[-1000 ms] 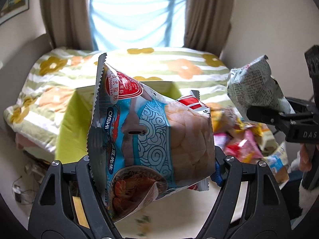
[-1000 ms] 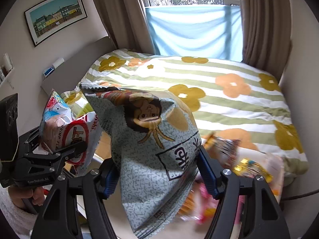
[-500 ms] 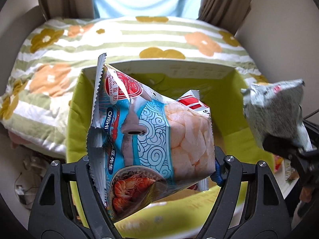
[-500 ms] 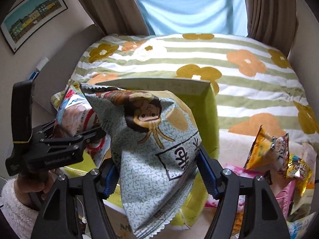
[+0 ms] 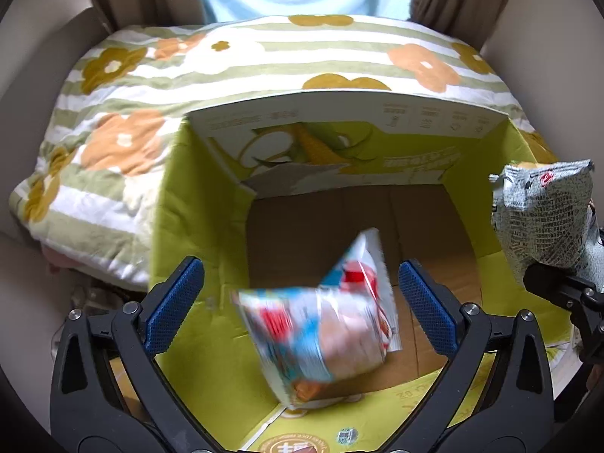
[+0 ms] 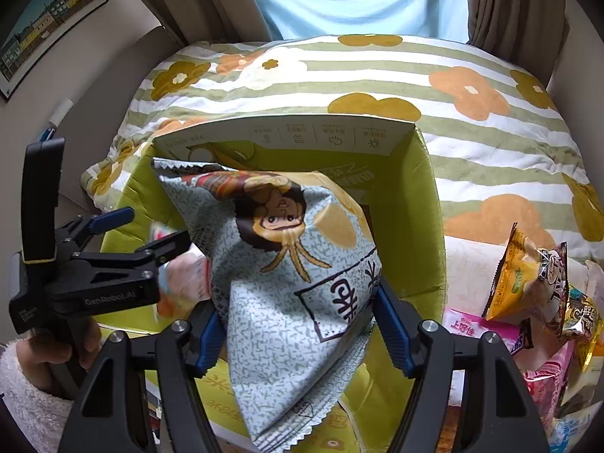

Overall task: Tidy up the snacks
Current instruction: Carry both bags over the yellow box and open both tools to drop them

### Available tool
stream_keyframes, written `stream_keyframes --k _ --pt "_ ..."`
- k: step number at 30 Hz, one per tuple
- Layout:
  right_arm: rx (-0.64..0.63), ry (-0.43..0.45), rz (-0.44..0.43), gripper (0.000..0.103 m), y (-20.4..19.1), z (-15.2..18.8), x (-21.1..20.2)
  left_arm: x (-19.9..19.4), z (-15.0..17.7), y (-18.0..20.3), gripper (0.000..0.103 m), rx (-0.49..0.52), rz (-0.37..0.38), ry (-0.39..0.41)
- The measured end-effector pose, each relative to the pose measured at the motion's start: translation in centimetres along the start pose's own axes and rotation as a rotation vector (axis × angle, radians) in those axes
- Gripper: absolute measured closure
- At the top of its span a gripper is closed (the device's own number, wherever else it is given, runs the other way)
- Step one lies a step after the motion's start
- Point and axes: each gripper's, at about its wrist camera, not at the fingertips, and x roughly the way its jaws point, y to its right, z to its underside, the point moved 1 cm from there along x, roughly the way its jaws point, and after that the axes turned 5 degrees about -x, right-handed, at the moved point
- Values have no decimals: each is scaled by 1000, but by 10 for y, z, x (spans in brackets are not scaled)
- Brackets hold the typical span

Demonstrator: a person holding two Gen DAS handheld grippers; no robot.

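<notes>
Inside the open green cardboard box (image 5: 196,204), above its brown floor, a blue, white and red shrimp-chip bag (image 5: 321,324) shows blurred and tilted, one corner pointing up. It sits between the blue pads of the left gripper (image 5: 298,302) but touches neither: the jaws are opening and stand wide apart, with clear gaps on both sides of the bag.

Just to the right, over the box's right wall, the right gripper (image 6: 298,324) is clamped on a pale grey-green speckled bag (image 6: 287,283). That bag is puffy, with a serrated top seam, a cartoon face with a dark cap, a tan round patch and a boxed dark character; both pads press into its lower half.

Only the left wrist view shows the box's bare floor and the printed flap at its far wall. Only the right wrist view shows the person's hand (image 6: 49,347) in a fluffy white sleeve (image 6: 22,400) gripping the left tool, a heap of loose snack packets (image 6: 536,302) to the right of the box, and a framed picture (image 6: 45,19) on the wall. Both views show the flowered, striped bedcover (image 5: 124,143) behind the box.
</notes>
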Motion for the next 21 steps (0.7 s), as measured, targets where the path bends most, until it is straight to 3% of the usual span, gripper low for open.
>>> stream_keyframes --k 10,12,14,15,21 --pt "-24 -16 8 34 -8 -7 10 -34 17 -10 1 -20 -36 38" --pt "-13 -25 14 28 -8 -6 13 -42 22 -10 1 -21 -52 51" --pt "-11 -4 14 9 -9 -3 13 -47 28 -11 1 -24 -59 52" --pt "-17 -3 18 5 -10 -2 13 -48 32 -13 1 -26 -56 49" --pt "-55 41 20 2 -17 10 7 -60 54 -16 1 -42 -66 53"
